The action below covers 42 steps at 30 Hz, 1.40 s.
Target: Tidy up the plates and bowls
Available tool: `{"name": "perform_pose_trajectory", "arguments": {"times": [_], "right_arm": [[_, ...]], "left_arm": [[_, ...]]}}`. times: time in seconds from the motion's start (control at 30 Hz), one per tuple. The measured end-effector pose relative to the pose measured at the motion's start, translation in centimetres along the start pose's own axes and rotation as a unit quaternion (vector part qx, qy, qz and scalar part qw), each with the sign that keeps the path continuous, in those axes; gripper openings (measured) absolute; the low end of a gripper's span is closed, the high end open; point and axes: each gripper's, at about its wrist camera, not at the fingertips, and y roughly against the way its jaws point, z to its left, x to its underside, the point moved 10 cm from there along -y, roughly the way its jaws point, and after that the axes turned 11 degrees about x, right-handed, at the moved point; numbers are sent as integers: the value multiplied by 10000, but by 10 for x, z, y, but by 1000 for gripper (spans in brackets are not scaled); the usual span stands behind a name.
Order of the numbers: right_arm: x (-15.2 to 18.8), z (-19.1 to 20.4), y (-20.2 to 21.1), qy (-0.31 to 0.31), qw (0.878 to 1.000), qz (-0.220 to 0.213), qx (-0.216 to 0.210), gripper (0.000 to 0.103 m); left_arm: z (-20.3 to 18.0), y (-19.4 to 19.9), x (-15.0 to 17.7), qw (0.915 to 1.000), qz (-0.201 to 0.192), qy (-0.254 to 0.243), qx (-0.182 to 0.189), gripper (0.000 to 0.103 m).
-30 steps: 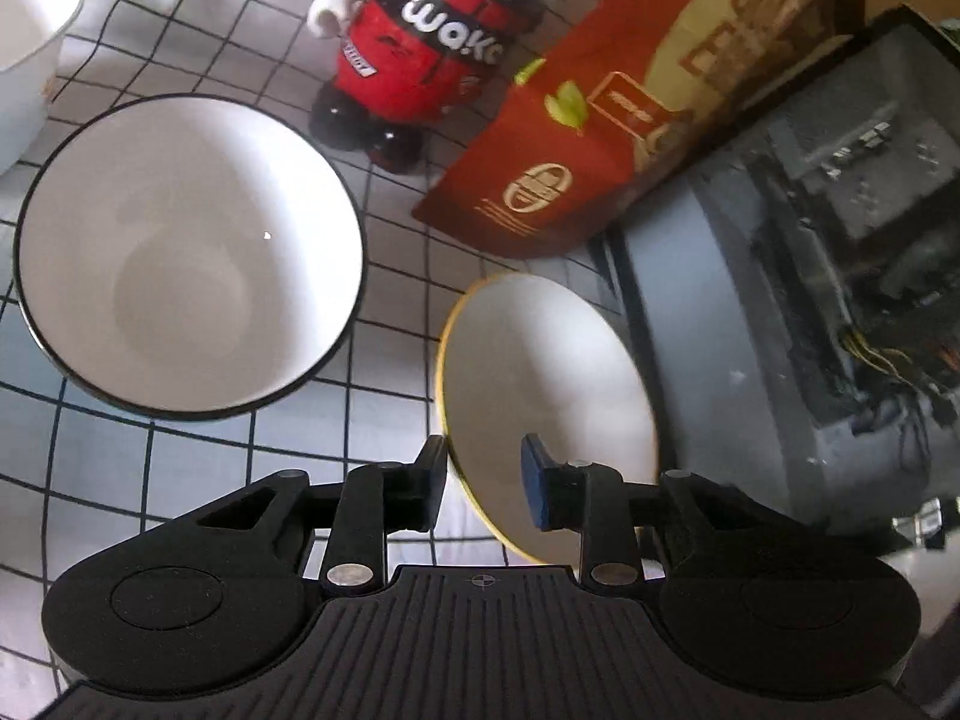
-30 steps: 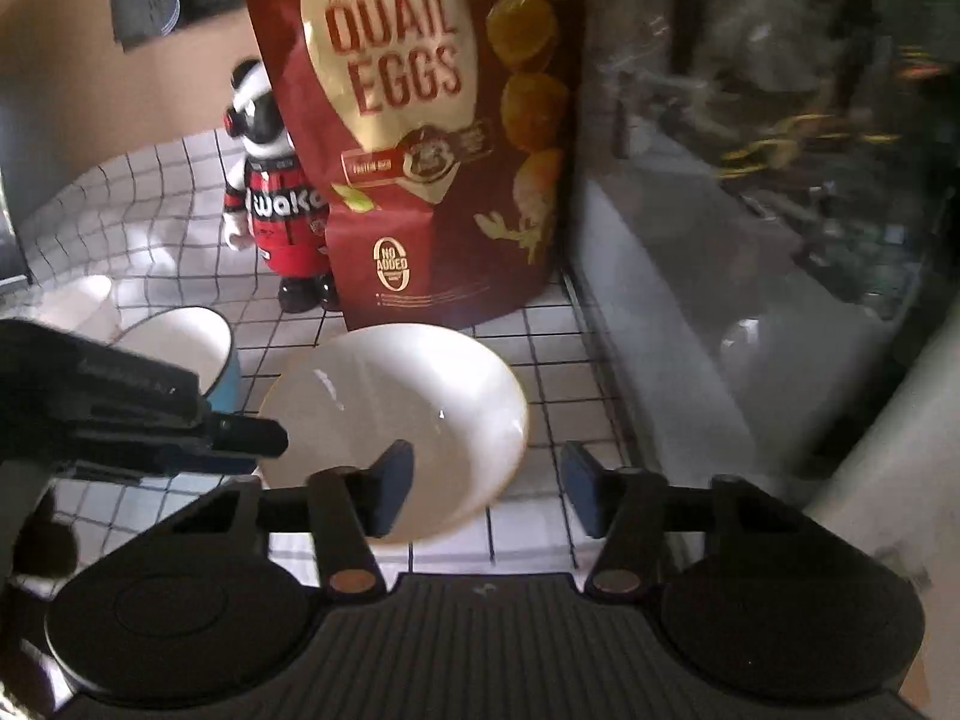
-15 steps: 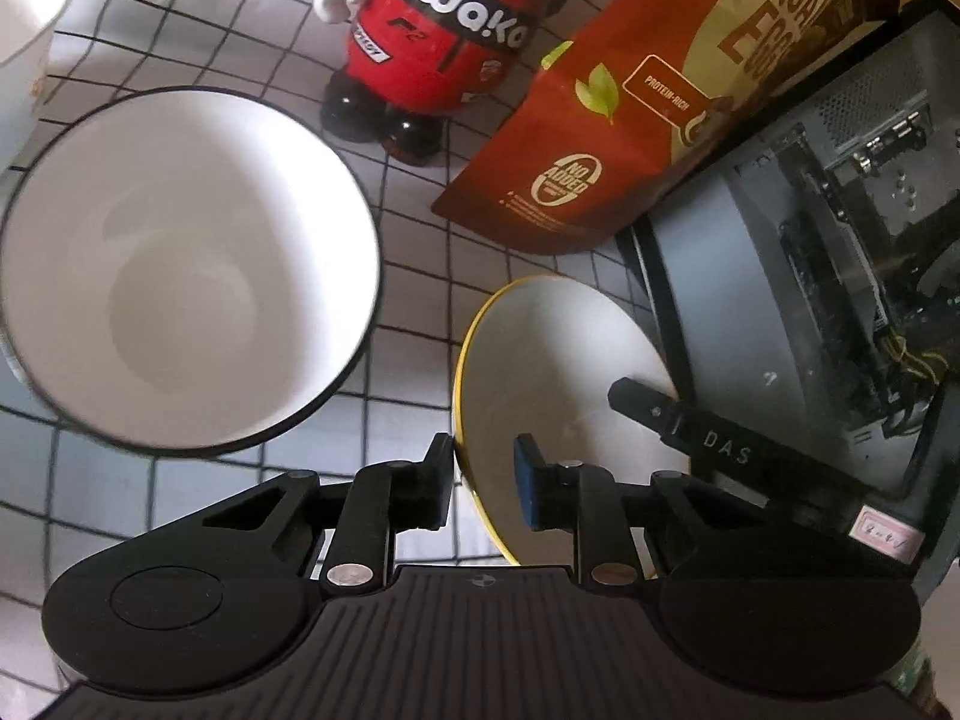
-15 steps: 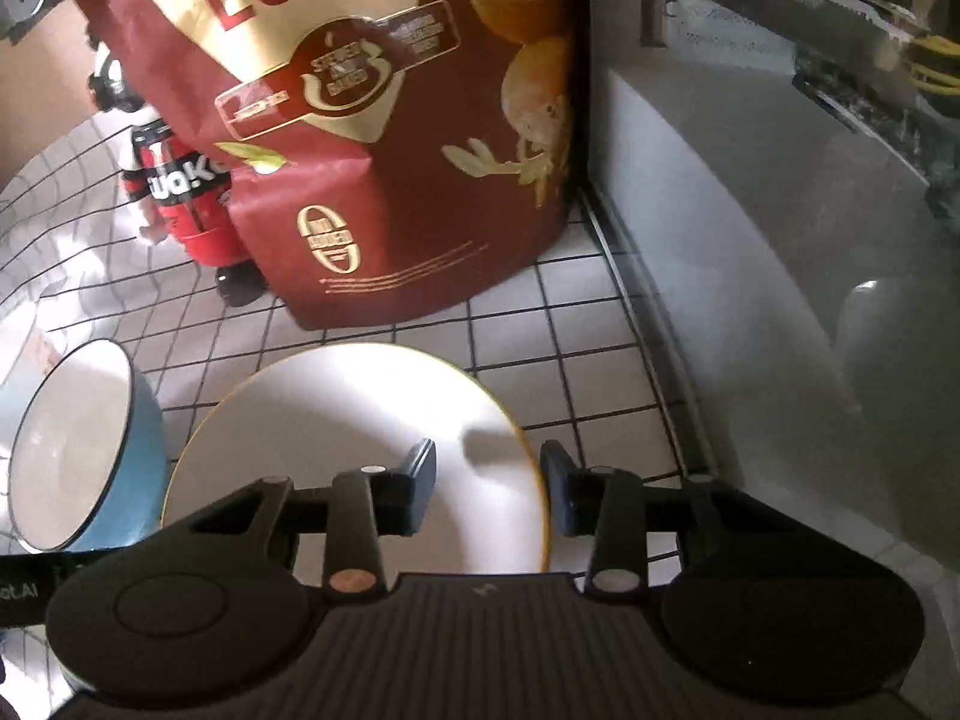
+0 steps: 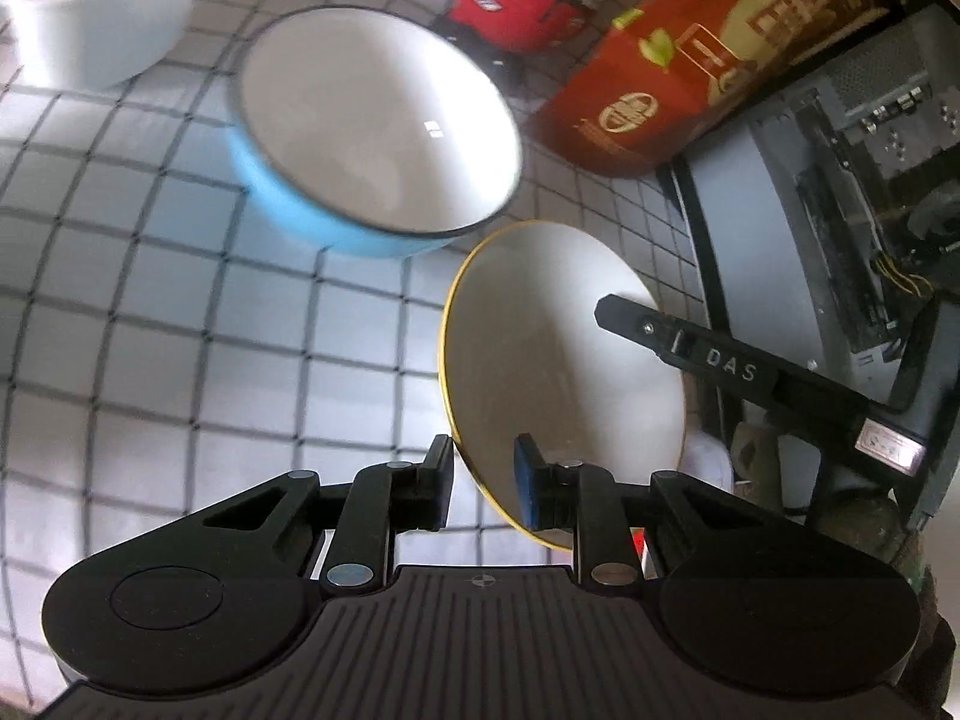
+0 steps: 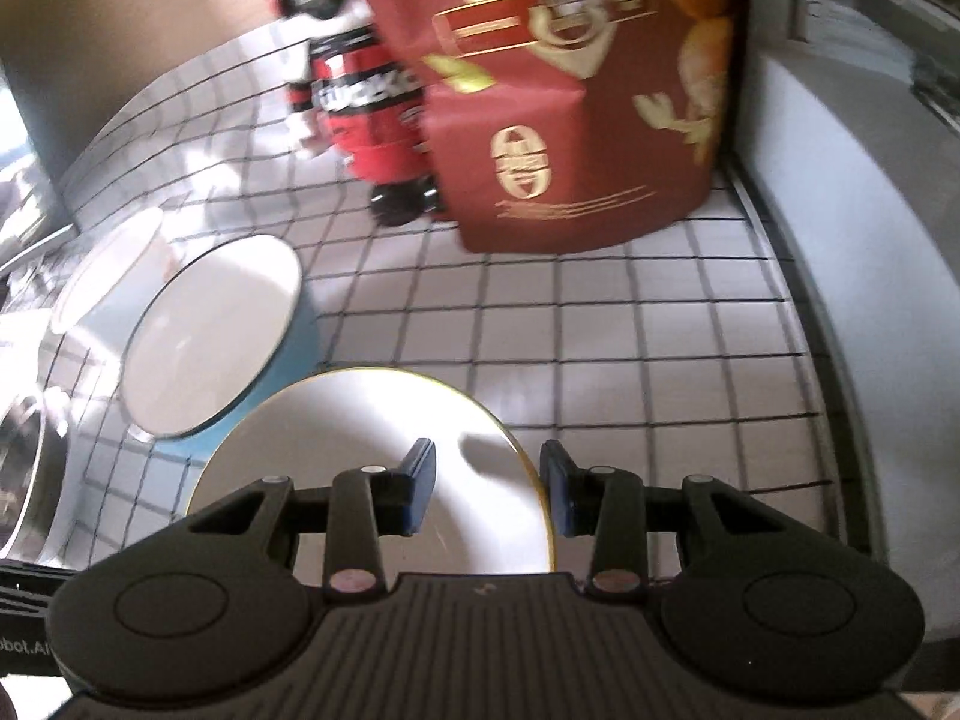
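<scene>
1. The task is looking barely begun; three dishes are sitting separately on the checked desk [image 5: 180, 330], none stacked yet.
2. The left claw [image 5: 483, 483] is straddling the near rim of the yellow-rimmed plate [image 5: 564, 348]; its fingers are standing apart, not yet pinching.
3. The right claw [image 6: 487, 489] is straddling the opposite rim of that plate, likewise released (a gap is showing on both sides).
4. The blue bowl [image 5: 378, 126] is sitting just beside the plate; a white bowl [image 5: 102, 12] is lying further off.
5. The plate is looking shallow, glossy and round; the bowl is showing a dark rim, white glazed interior and smooth blue wall.
</scene>
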Motion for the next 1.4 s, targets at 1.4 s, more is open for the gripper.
{"name": "perform_pose_trajectory", "arguments": {"times": [1.4], "right_arm": [[54,122,57,-579,9963,398,-488,44]], "left_arm": [[84,129,-65,9967,-41,-802,-96,24]]}}
